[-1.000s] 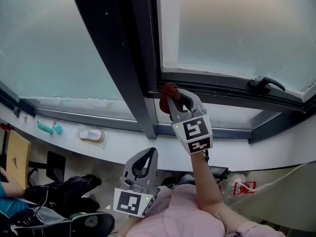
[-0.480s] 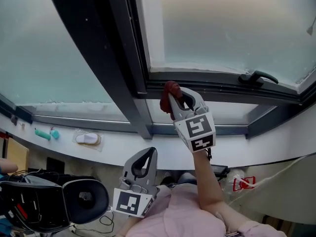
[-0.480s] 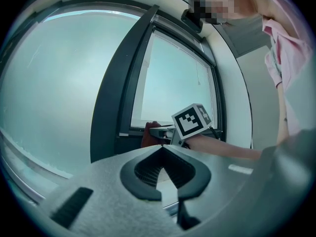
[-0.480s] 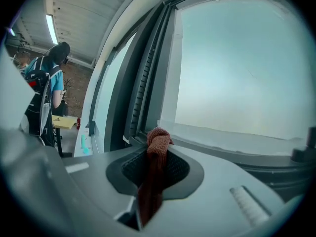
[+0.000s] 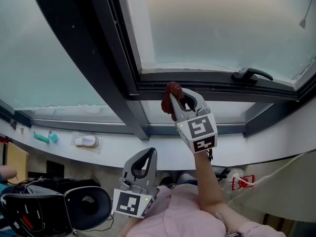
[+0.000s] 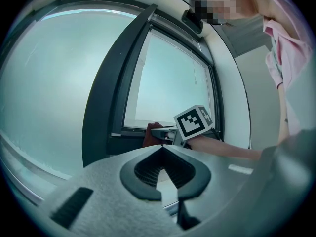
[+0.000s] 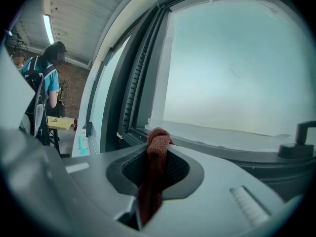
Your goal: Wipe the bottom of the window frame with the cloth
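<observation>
Right gripper: the right gripper [image 5: 178,96] is reaching up on an outstretched arm, its jaws clenching the cloth [image 7: 157,148] between them.
Cloth: the rust-red cloth is bunching into a knob that is sticking out past the jaw tips, with the rest trailing down through the jaw gap. Judged from this, the protruding wad is serving as the wiping pad, so that fabric and not plastic meets the frame.
Where the cloth is: it is sitting at the left end of the bottom rail of the window frame [image 5: 212,87], near the corner by the dark upright. It looks pressed against the rail, though actual contact is not certain.
Direction: the rail is running off to the right toward the window handle [image 5: 252,74], so a start in this corner probably leaves one long pass.
Left gripper: the left gripper [image 5: 147,155] is hanging low near the body, its jaws closed together on nothing, apparently just waiting out of the way.
</observation>
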`<state>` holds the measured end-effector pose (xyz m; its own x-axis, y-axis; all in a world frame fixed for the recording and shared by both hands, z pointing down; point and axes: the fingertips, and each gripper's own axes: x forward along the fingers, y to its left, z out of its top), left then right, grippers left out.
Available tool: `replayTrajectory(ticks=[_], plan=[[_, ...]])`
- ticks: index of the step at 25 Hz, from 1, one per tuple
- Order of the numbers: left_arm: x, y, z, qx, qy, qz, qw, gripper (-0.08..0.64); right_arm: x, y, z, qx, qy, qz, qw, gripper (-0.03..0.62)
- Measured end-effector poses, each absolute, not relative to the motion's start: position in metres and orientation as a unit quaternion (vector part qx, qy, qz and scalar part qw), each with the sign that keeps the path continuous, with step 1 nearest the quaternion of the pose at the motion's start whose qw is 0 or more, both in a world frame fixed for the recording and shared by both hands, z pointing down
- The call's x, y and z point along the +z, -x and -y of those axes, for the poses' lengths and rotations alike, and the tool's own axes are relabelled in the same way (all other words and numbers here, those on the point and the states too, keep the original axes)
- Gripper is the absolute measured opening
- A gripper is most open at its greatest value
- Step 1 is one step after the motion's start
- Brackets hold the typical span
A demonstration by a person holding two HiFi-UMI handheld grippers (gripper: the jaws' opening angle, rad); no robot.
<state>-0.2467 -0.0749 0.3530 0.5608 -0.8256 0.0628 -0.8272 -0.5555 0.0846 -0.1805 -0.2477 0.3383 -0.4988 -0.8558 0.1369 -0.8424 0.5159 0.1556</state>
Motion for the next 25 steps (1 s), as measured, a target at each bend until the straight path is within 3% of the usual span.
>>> replayTrajectory(ticks=[25], plan=[[0.351, 0.215, 0.072, 0.011, -0.889, 0.455, 0.050, 0.000, 0.339, 0.123, 0.242, -0.021, -0.521, 0.848, 0.088, 0.058]])
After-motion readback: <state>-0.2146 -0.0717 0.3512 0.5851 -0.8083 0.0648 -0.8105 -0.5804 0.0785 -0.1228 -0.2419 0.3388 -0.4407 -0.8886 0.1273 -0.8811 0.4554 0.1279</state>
